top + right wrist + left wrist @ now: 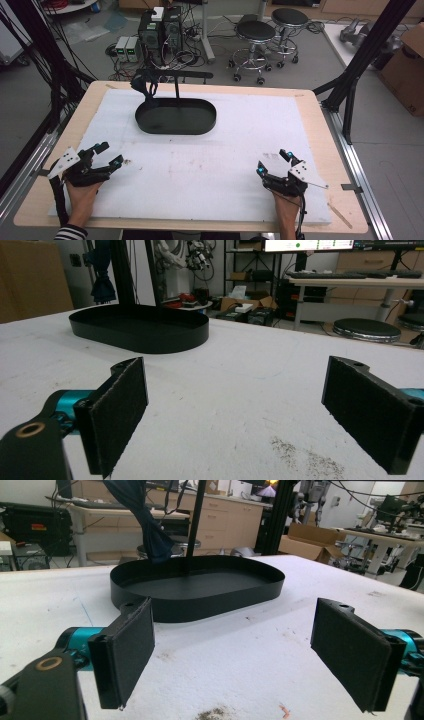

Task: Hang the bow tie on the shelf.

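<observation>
Black oval metal tray [200, 122] sits on the white foam sheet [210, 170] at the far-left-centre of the wooden table [320, 130], long axis running left-right across the table. A thin black upright post [177, 90] rises from its back part, with a dark blue cloth [145, 87] hanging at the tray's left end. Left gripper [109, 154] near the front-left edge, jaws wide apart, empty. Right gripper [272, 162] front-right, jaws likewise spread, holding nothing. Both well apart from the tray.
</observation>
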A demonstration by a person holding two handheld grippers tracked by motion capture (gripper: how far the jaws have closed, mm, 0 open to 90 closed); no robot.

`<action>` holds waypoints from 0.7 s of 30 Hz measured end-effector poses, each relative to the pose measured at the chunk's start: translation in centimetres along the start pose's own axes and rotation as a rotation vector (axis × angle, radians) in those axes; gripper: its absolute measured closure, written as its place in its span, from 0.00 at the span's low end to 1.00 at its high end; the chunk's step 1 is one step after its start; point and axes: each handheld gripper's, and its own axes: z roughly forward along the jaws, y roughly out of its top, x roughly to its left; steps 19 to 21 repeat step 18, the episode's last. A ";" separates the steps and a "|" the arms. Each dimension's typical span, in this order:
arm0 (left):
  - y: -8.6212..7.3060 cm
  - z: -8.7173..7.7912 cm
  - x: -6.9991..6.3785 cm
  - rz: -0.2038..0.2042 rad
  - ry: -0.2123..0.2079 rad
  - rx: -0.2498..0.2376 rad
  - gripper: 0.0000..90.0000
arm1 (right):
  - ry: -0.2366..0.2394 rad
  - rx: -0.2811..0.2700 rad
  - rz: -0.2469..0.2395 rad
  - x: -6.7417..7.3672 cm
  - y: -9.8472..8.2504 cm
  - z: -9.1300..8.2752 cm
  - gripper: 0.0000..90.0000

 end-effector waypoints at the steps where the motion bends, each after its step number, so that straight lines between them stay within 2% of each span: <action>1: 0.0 0.0 0.0 0.000 0.000 -0.001 0.20 | 0.000 0.000 0.000 0.0 0.0 0.0 0.11; 14: -0.1 -0.2 0.0 -0.002 -0.006 -0.018 0.20 | 0.001 -0.009 -0.007 0.0 0.0 0.0 0.11; 21: -0.1 -0.2 0.0 -0.003 -0.003 -0.019 0.20 | 0.000 -0.008 0.009 -0.1 0.0 -0.1 0.11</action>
